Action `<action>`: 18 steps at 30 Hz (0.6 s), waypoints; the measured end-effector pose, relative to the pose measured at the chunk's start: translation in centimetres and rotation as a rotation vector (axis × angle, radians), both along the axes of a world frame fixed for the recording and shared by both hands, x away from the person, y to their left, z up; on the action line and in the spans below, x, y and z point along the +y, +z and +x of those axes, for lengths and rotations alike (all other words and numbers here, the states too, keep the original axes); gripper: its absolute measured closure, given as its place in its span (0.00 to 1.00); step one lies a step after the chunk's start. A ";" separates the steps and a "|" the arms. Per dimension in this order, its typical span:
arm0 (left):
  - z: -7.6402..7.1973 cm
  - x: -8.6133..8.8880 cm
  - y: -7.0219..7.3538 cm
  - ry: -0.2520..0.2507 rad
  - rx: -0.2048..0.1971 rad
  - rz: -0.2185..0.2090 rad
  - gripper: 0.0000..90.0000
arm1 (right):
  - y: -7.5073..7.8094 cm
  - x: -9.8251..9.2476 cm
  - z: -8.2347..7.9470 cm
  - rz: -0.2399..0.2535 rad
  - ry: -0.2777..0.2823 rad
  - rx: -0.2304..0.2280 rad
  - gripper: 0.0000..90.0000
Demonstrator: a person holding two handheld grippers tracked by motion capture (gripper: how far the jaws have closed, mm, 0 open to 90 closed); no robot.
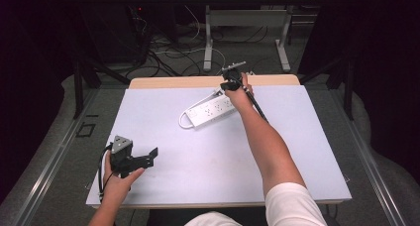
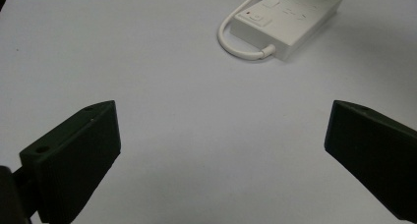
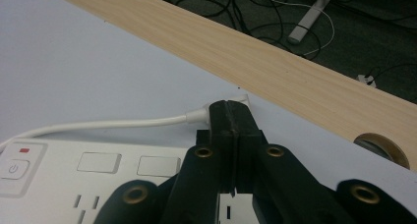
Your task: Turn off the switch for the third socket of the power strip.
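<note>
I've got my right gripper [image 3: 231, 117] clamped on the white plug [image 3: 242, 102] just beyond the white plastic power strip [image 1: 210, 111] – plugging in remains – while my left gripper [image 1: 148, 156] waits open, well short of it

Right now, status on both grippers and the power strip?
Left gripper open, idle. Right gripper shut at plug, grip unconfirmed. Power strip flat, nothing obstructing.

The high view looks forward and down over the whole counter [image 1: 163, 137]. The left gripper view skims low across it toward the power strip [image 2: 287, 20]; the right gripper view sits close above that strip.
</note>
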State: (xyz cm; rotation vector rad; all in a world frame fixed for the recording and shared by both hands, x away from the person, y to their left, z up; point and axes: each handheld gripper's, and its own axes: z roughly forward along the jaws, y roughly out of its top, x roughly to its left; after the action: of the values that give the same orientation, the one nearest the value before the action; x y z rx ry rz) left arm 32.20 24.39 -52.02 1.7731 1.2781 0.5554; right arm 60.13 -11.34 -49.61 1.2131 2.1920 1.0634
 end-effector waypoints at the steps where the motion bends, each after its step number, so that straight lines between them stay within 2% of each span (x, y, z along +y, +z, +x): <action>1: 0.0 0.0 0.0 0.001 -0.001 -0.002 0.01 | -0.1 0.2 0.1 0.005 0.001 0.003 1.00; 6: -0.1 0.1 0.0 0.007 -0.002 -0.008 0.01 | -0.6 0.3 0.5 0.007 0.000 0.006 1.00; 12: -0.1 0.2 0.0 0.007 0.001 -0.008 0.01 | -1.5 0.3 0.9 0.010 -0.013 0.037 1.00; 18: -0.1 0.3 0.0 0.007 0.003 -0.011 0.01 | -2.1 0.1 1.1 -0.008 -0.021 0.059 1.00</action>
State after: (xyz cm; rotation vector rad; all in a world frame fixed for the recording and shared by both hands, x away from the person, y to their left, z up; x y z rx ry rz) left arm 32.10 24.66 -52.05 1.7614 1.2875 0.5491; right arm 61.28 -11.19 -51.75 1.2764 2.2204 1.0216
